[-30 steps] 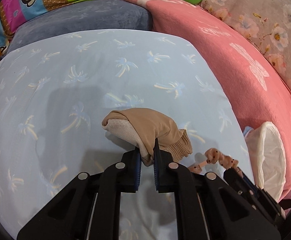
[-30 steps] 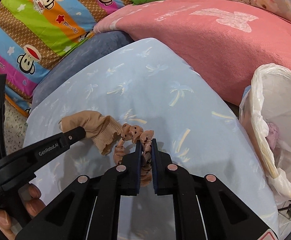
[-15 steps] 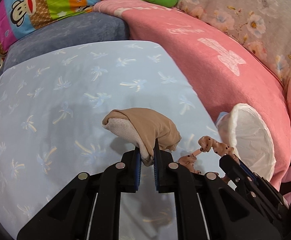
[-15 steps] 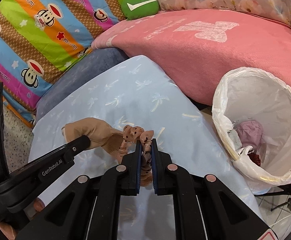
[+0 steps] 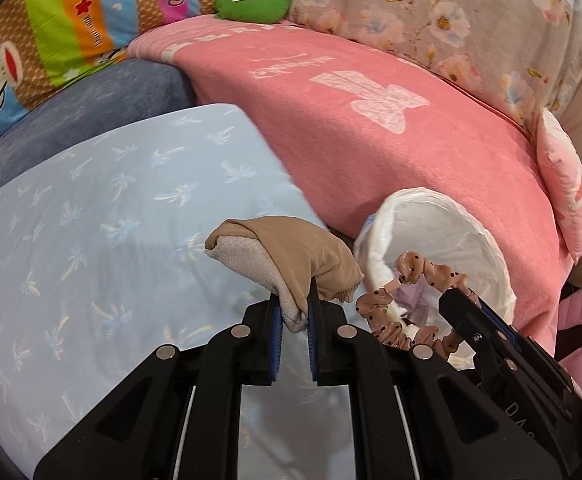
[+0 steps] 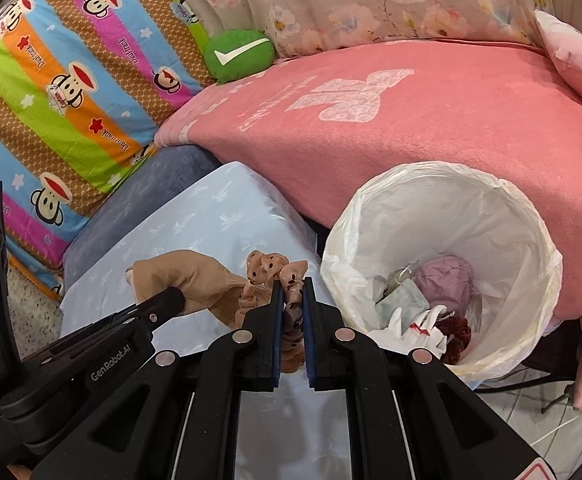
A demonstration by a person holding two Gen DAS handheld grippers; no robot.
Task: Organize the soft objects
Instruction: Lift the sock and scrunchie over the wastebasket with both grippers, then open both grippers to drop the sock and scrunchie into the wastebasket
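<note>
My left tool (image 5: 292, 312) clamps the rolled beige fabric sock (image 5: 287, 264); my right tool (image 6: 292, 300) pinches the dotted tan fabric scrunchie (image 6: 279, 280) beside the white-lined bin (image 6: 531, 216).

I see a pale blue sheet (image 5: 103, 216) printed with small palm trees stretched over the near cushion, bare across what shows of it. Under its far edge sits a grey-blue cushion (image 5: 91, 108). Beside them a pink blanket (image 6: 431, 120) with a white bow motif covers the bed. A green pillow (image 6: 238, 54) with a white check mark rests at the blanket's far end, and a pink-and-white pillow (image 5: 563, 184) lies at its right edge. A white-lined bin (image 6: 527, 216) stands just beside the blanket, on the floor (image 6: 531, 420) as far as I can tell.
</note>
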